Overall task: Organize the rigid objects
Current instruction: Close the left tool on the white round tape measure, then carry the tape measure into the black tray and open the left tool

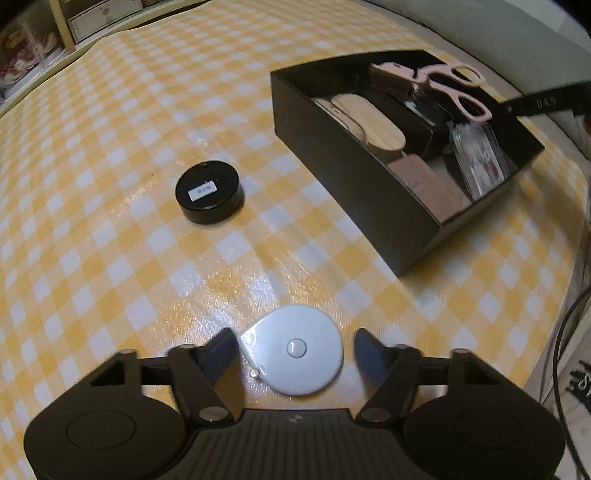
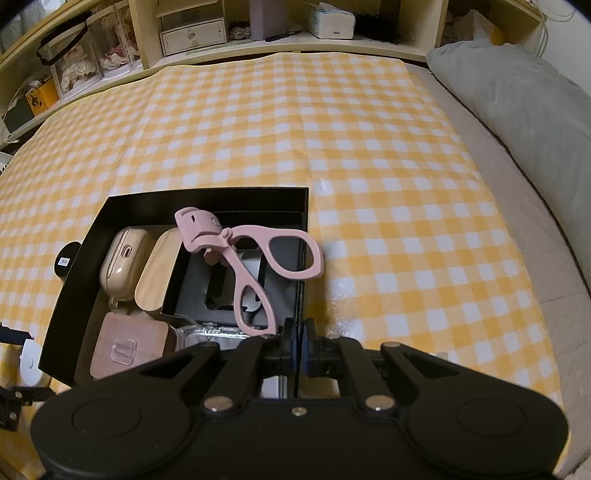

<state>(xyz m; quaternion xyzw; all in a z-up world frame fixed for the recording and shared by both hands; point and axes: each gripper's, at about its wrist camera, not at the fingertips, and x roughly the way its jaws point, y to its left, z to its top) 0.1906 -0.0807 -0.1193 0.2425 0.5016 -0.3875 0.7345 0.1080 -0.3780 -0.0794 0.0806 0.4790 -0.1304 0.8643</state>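
fingers of your left gripper point(image 1: 293, 349) are spread wide, one on either side of the white tape measure point(image 1: 295, 350), which lies flat on the yellow checked tablecloth point(image 1: 110, 258) with a small gap showing on each side — nothing is pinching it. further out and to the left, the round black tin point(image 1: 209, 192) with its white label sits on the cloth, well apart from the tape measure and apart from the box. beyond that, to the right, the black box point(image 1: 354, 184) stands on the cloth. your right gripper point(image 2: 300, 347) has its pads pressed together on the near right wall of the black box point(image 2: 301, 295), so you are clamped on the rim. just past the fingertips, the pink eyelash curler point(image 2: 243, 258) lies tilted across the inner black tray point(image 2: 192, 295), its handle loops reaching over the right wall. left of it in the box are the wooden oval piece point(image 2: 155, 273) and the beige earbud case point(image 2: 123, 266), side by side and touching; nearer to you lie the brown square block point(image 2: 129, 347) and a clear plastic item point(image 2: 207, 330) that is partly hidden by your gripper. past the box the cloth runs to pale shelves point(image 2: 184, 33), and a grey cushion point(image 2: 517, 96) lies off to the right.
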